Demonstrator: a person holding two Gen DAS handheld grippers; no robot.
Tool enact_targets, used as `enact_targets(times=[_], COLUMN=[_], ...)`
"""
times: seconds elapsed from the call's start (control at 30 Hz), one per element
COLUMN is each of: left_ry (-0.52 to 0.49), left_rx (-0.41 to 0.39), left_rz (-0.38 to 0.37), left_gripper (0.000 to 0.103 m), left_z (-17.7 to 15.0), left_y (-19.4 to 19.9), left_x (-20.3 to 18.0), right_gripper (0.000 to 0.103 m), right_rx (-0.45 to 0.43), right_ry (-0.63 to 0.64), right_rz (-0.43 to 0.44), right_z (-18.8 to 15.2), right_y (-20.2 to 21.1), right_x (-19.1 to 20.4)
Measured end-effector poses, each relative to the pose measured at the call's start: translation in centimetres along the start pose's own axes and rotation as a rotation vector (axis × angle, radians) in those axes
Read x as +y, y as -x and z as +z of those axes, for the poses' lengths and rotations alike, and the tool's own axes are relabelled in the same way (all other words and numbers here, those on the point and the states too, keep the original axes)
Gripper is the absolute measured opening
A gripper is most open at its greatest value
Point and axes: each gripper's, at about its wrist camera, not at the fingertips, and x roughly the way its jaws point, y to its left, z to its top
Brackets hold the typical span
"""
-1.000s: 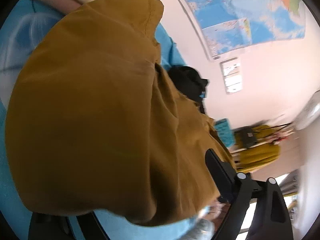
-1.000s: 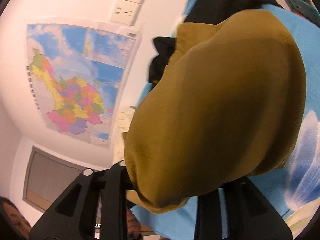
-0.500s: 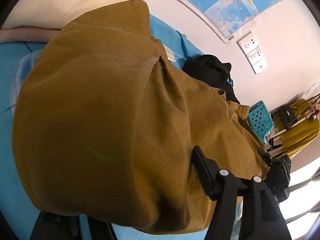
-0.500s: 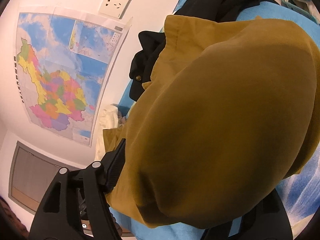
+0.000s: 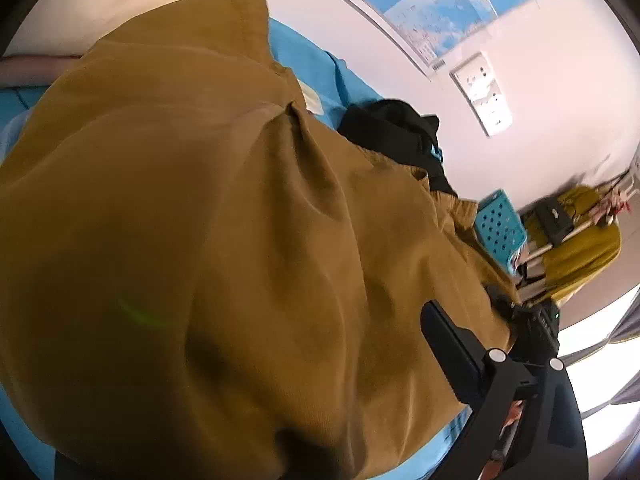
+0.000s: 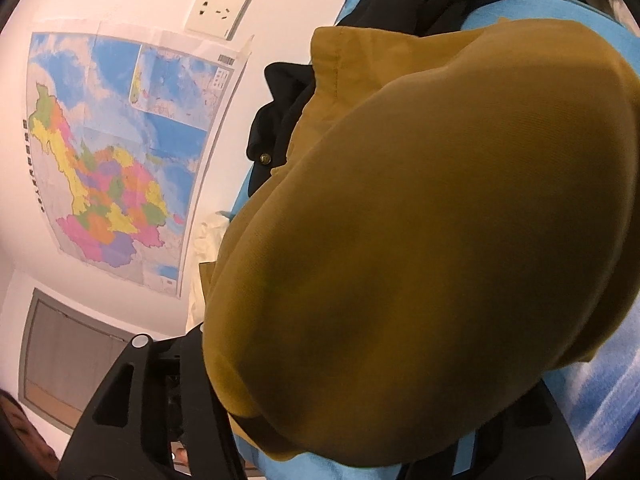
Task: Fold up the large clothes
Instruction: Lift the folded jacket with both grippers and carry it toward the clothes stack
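A large mustard-brown garment (image 5: pixel 224 240) fills most of the left wrist view and drapes over my left gripper (image 5: pixel 280 432), whose jaws are shut on its fabric. The same garment (image 6: pixel 440 240) fills the right wrist view and hangs over my right gripper (image 6: pixel 340 440), also shut on its cloth. It is held above a blue bedsheet (image 5: pixel 312 60). The fingertips of both grippers are hidden by the fabric.
A black garment (image 5: pixel 396 132) lies on the bed by the wall, also in the right wrist view (image 6: pixel 280 120). A map (image 6: pixel 116 160) and wall sockets (image 6: pixel 224 4) are on the wall. A teal basket (image 5: pixel 500 228) and a rack with yellow cloth (image 5: pixel 576 252) stand beyond the bed.
Both grippers have swung with the garment, bringing it lower toward the bed; more of the black garment and the bed shows, and the cloth fills more of each view.
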Motion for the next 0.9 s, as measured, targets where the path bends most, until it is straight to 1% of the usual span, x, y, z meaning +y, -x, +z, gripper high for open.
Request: enact_targets(times=[0.03,0.07,0.1,0.13,0.17,0.2,0.23,0.27,0.37,0.53,0.67,0.73,0.8,0.9], left_ry=[0.012,0.016,0.015,0.016,0.040,0.055,0.050,0.024,-0.055,-0.143,-0.229,-0.254,-0.286,-0.325], left_rx=[-0.003,-0.006,-0.009,-0.008,0.002,0.002,-0.001,-0.013,-0.047,-0.089,-0.161,-0.225,-0.284,-0.404], left_rz=[-0.006,0.004,0.028,0.036,0.008,-0.017,-0.028,-0.033,-0.048,-0.100,-0.111,-0.112,-0.091,-0.014], left_gripper=[0.094,0.083,0.069,0.050,0.041,0.036,0.032,0.029,0.026,0.025,0.025,0.025,0.025,0.025], left_z=[0.1,0.2,0.2,0.5,0.8,1.0,1.2,1.5,2.0,4.0,6.1,8.1,9.6,12.1], left_y=[0.0,0.1,0.2,0.5,0.8,1.3,1.7,2.5,4.6,8.4,12.4,15.3,17.6,21.2], left_x=[0.1,0.2,0.2,0.4,0.9,1.2,1.0,0.4,-2.0,-5.0,-7.4,-8.2,-8.9,-9.3], right_gripper=[0.040,0.032,0.030,0.026,0.024,0.023,0.022,0.021,0.020,0.019,0.019,0.019,0.019,0.019], right_rx=[0.003,0.005,0.010,0.015,0.013,0.009,0.004,-0.001,-0.019,-0.037,-0.062,-0.067,-0.066,-0.049], right_ry=[0.010,0.021,0.023,0.025,0.028,0.040,0.057,0.073,0.133,0.226,0.332,0.377,0.410,0.458], right_rz=[0.000,0.014,0.030,0.052,0.066,0.083,0.099,0.114,0.161,0.224,0.299,0.349,0.388,0.459], right_z=[0.0,0.1,0.1,0.2,0.2,0.3,0.3,0.3,0.4,1.0,2.0,2.8,3.5,4.6], right_y=[0.0,0.2,0.3,0.5,0.7,1.1,1.4,1.8,3.3,5.2,5.9,5.1,3.5,-0.3], right_x=[0.2,0.5,0.7,1.1,1.4,2.2,2.9,3.7,6.4,11.2,16.6,19.6,22.4,26.8])
